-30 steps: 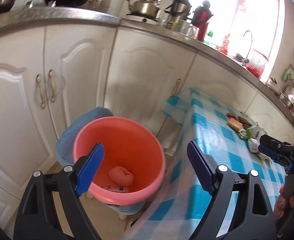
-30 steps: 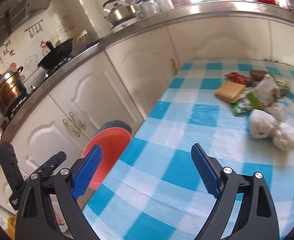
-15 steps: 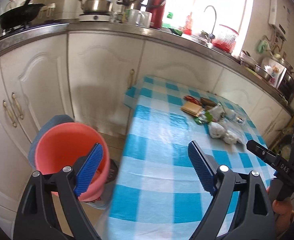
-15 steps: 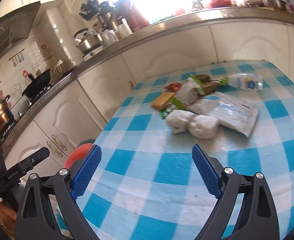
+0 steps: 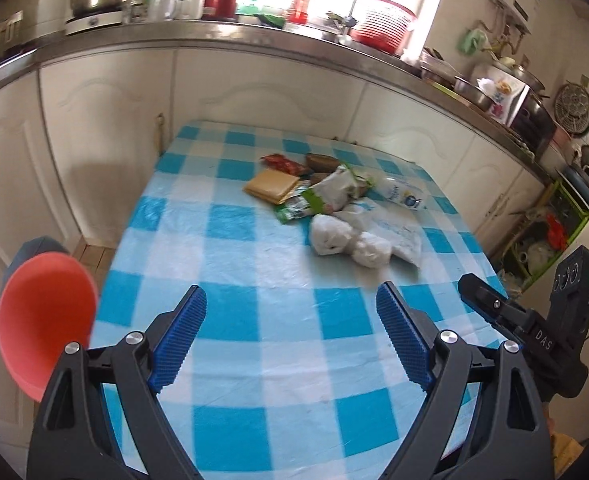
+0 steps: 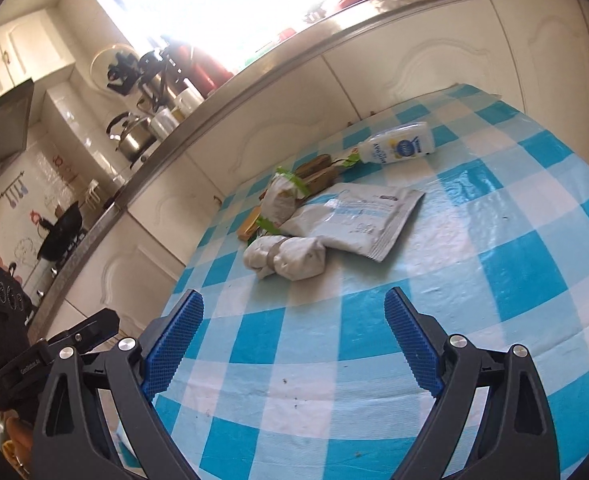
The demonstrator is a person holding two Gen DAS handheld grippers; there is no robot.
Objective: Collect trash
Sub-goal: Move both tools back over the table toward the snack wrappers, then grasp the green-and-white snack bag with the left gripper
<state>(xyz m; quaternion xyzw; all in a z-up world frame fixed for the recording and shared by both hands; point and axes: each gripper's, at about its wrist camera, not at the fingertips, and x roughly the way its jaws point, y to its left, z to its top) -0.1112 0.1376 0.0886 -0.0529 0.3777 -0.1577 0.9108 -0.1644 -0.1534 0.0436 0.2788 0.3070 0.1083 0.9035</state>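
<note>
Trash [image 5: 336, 204] is seen clustered at the upper centre of the frame on the checked tablecloth [image 5: 230, 264], with the red bucket [image 5: 44, 316] at lower left. The left gripper [image 5: 290, 336] and right gripper [image 6: 294, 338] are held with jaws released and nothing grasped.

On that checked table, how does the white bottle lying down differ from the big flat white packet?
The white bottle is rounded, with a blue round label, and lies near the table's far edge. The flat white packet is thin, larger, with pale blue print, and lies nearer the grippers, touching a knotted white bag. Both are white, lie flat and are untouched.
</note>
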